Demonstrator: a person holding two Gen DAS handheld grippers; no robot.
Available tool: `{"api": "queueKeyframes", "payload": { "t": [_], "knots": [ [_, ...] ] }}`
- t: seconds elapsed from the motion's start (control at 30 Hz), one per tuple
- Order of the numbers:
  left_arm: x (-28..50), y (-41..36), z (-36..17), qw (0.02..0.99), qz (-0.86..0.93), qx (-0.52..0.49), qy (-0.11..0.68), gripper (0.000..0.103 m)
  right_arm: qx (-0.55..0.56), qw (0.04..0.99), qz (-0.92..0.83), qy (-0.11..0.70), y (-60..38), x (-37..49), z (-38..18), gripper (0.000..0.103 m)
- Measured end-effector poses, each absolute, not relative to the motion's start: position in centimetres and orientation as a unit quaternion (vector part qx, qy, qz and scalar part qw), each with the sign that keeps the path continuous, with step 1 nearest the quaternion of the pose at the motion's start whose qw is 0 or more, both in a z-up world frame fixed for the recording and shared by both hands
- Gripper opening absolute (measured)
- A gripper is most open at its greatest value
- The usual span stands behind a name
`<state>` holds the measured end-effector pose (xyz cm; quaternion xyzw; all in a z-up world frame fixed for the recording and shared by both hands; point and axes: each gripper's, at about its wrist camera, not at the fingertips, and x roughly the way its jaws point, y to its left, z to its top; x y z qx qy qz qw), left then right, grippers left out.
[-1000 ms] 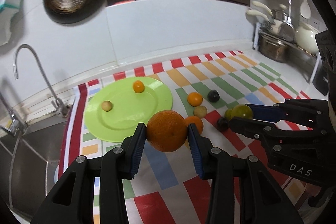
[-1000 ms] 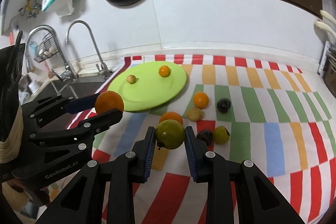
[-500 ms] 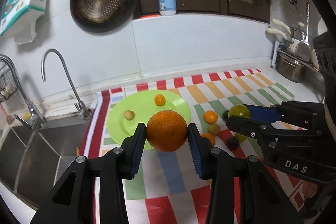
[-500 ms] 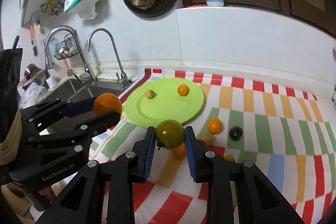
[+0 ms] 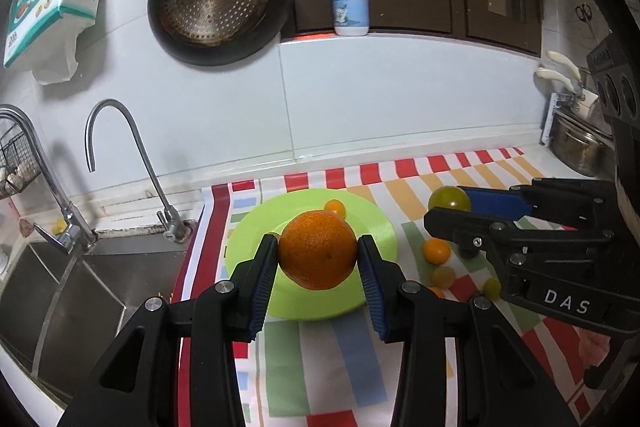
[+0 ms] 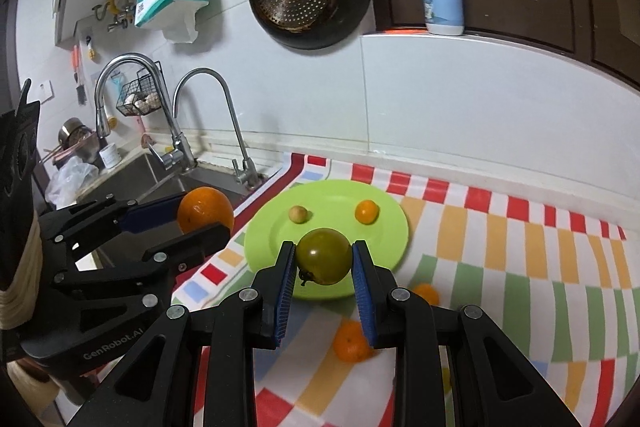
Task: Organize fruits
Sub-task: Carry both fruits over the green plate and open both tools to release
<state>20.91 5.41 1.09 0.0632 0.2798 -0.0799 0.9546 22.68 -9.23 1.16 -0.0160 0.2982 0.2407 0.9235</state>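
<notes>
My left gripper (image 5: 317,259) is shut on a large orange (image 5: 317,255), held up in front of the lime green plate (image 5: 376,227). My right gripper (image 6: 323,263) is shut on a round green fruit (image 6: 323,257), held above the near side of the plate (image 6: 276,231). On the plate lie a small orange fruit (image 6: 367,211) and a small tan fruit (image 6: 298,214). Each gripper shows in the other's view: the right one with the green fruit (image 5: 449,199), the left one with the orange (image 6: 205,209).
Several small fruits lie loose on the striped cloth (image 6: 520,267) right of the plate, among them an orange one (image 5: 437,251) and a tan one (image 5: 443,275). A steel sink (image 5: 60,291) with two taps (image 5: 120,163) lies left. Pans hang on the back wall.
Both grippers have risen and drawn back with their fruits still held. The plate and cloth now look farther away and more of the wall and sink shows.
</notes>
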Motion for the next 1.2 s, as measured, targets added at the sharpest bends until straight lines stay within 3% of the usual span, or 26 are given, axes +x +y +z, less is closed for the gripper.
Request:
{"api": "queueKeyframes", "payload": {
  "t": [0.63, 1.07, 1.2],
  "knots": [
    [29.9, 7.7, -5.0, 0.931, -0.059, 0.043, 0.358, 0.040, -0.034, 0.891, 0.246, 0.380, -5.9, 33.5, -4.3, 0.029],
    [32.0, 8.3, -7.5, 0.918, -0.061, 0.032, 0.391, 0.041, -0.029, 0.874, 0.244, 0.418, -5.0, 36.2, -7.0, 0.029],
    [31.7, 8.3, -7.1, 0.922, -0.057, 0.034, 0.381, 0.052, -0.021, 0.874, 0.239, 0.422, -5.2, 36.3, -7.2, 0.033]
  ]
}}
